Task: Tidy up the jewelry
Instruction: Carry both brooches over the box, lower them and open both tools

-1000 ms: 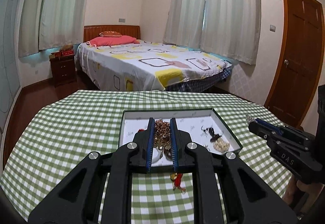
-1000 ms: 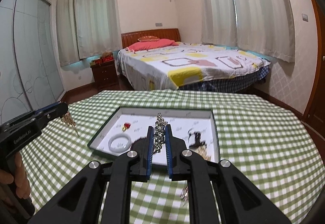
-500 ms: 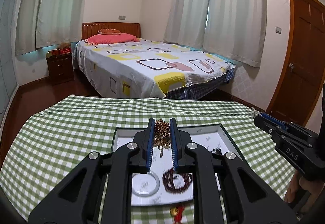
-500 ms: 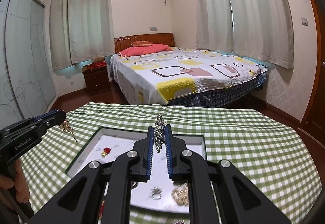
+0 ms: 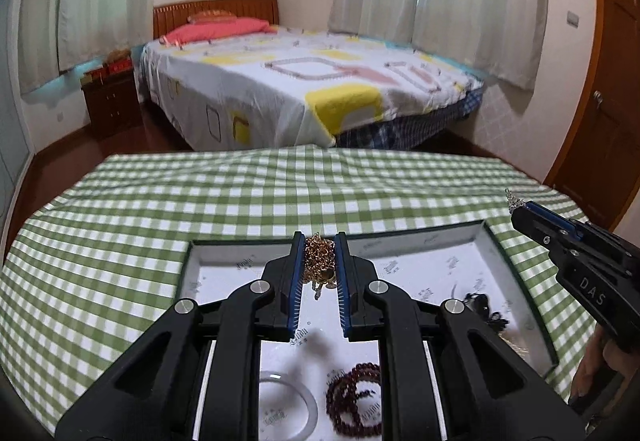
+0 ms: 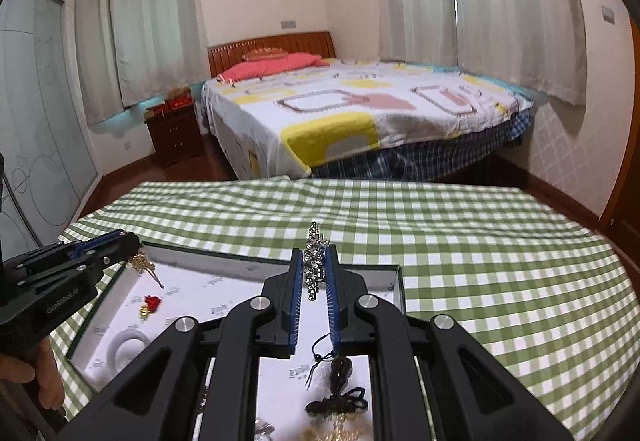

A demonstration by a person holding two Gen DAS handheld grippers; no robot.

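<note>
The gold chain (image 5: 319,256) looks light, limp and tangle-prone, best pinched as a bunch. The left hand-held gripper (image 5: 319,253) clamps it above the tray (image 5: 224,247) on the table (image 5: 120,209). The right hand-held gripper (image 6: 316,265) pinches a rhinestone piece (image 6: 314,261) (probably snag-prone), both levelled forward over the tray.

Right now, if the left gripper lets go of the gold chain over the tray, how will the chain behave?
Probably floppy: the gold chain sits bunched between the left gripper fingers, with loose ends hanging below. It would likely drop in a heap onto the tray, not roll. It looks thin and light, and it may tangle, since the links are already clumped.
</note>
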